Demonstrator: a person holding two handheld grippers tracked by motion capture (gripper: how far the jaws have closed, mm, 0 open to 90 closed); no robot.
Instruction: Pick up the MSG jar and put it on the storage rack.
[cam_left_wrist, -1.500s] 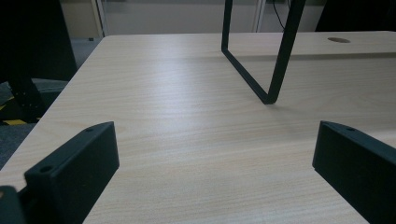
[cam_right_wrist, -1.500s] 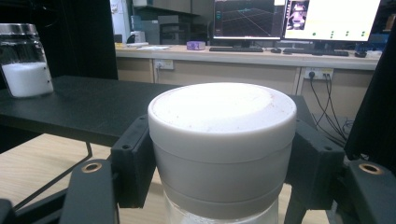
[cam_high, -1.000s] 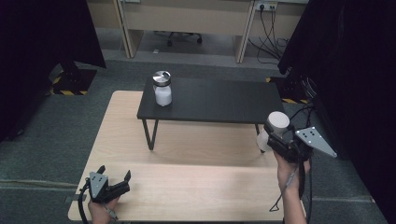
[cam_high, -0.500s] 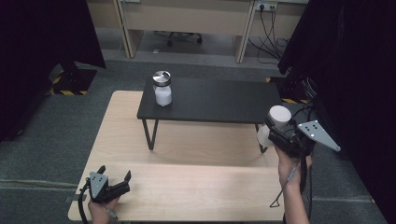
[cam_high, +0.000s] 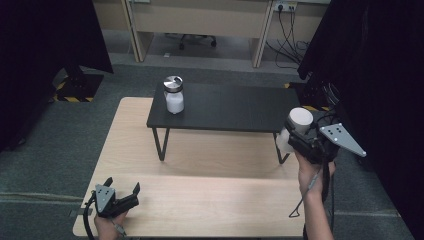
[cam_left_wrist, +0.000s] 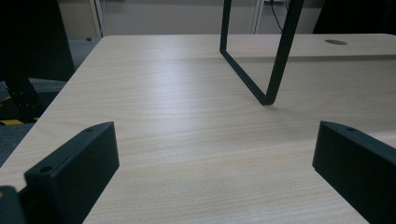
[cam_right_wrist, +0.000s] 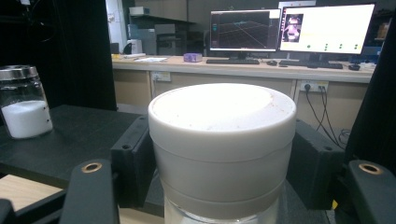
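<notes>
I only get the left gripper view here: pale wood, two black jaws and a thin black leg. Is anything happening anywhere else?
Observer: Yes. In the high view the right gripper is shut on a jar with a white lid, off the right end of the small black table.
Operator: So that leg belongs to a little table?
Observer: It does; the black table stands on the wooden table, and its top carries a second jar with a metal lid, partly filled with white powder.
Operator: And the gripper I am looking through?
Observer: The left gripper sits at the near left corner of the wooden table, jaws open, nothing between them.
</notes>
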